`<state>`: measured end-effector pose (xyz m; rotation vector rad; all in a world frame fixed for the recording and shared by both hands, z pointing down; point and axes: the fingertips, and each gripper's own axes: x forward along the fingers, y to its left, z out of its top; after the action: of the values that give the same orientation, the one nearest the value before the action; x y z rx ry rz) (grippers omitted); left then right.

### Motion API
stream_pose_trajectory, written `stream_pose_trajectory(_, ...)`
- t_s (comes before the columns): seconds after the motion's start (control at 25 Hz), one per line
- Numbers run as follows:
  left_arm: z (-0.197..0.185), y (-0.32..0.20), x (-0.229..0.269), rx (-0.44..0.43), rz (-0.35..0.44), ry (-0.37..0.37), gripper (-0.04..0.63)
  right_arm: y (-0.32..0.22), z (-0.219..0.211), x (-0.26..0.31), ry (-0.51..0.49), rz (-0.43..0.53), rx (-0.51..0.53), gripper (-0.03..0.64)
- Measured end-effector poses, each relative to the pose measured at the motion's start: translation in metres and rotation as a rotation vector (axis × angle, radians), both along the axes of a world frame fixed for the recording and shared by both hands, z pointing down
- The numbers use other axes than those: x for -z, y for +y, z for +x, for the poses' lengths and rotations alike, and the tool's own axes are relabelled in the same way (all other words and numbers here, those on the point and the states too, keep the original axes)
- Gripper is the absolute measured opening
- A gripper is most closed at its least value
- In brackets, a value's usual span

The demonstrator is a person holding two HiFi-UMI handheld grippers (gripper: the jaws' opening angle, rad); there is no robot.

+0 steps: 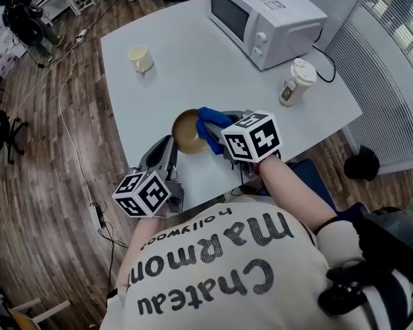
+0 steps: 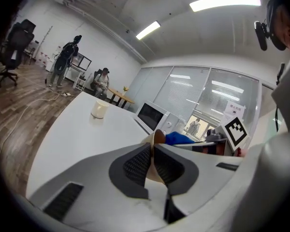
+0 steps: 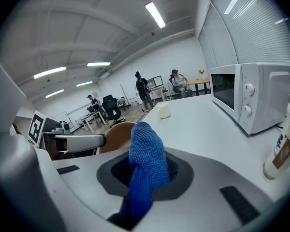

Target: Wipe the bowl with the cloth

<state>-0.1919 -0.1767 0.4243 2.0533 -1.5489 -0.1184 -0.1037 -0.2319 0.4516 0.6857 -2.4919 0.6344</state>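
A tan bowl [image 1: 186,130] is held tilted over the white table [image 1: 193,67], its hollow turned toward the right gripper. My left gripper [image 1: 173,145] is shut on the bowl's near rim; in the left gripper view the rim [image 2: 153,170] sits pinched between the dark pads. My right gripper [image 1: 219,135] is shut on a blue cloth [image 1: 211,124], which lies against the bowl's right edge. In the right gripper view the cloth [image 3: 146,158] stands up between the jaws, with the bowl [image 3: 117,136] just behind it to the left.
A white microwave [image 1: 261,16] stands at the table's far right. A cream mug [image 1: 140,58] sits at the far left. A lidded bottle [image 1: 296,81] stands by the right edge. The table's near edge runs just under the grippers.
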Motion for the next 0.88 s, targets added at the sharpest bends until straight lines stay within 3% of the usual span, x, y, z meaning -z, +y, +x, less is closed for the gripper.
stream_pose_trajectory(0.2,0.002,-0.015,-0.045,0.07,-0.118,0.066,0.017,-0.037,0.02,0.001,-0.045,0.011,-0.105,0.049)
stream_pose_trajectory(0.44,0.019,-0.044,-0.097,0.151,-0.257,0.216,0.017,-0.08,0.052,-0.01,-0.138,-0.094,-0.159,0.048)
stream_pose_trajectory(0.76,0.034,-0.079,-0.119,0.203,-0.333,0.233,0.018,-0.113,0.078,-0.029,-0.13,-0.131,-0.151,0.048)
stream_pose_trajectory(0.88,0.033,-0.083,-0.124,0.221,-0.354,0.202,0.012,-0.119,0.082,-0.039,-0.147,-0.17,-0.168,0.049)
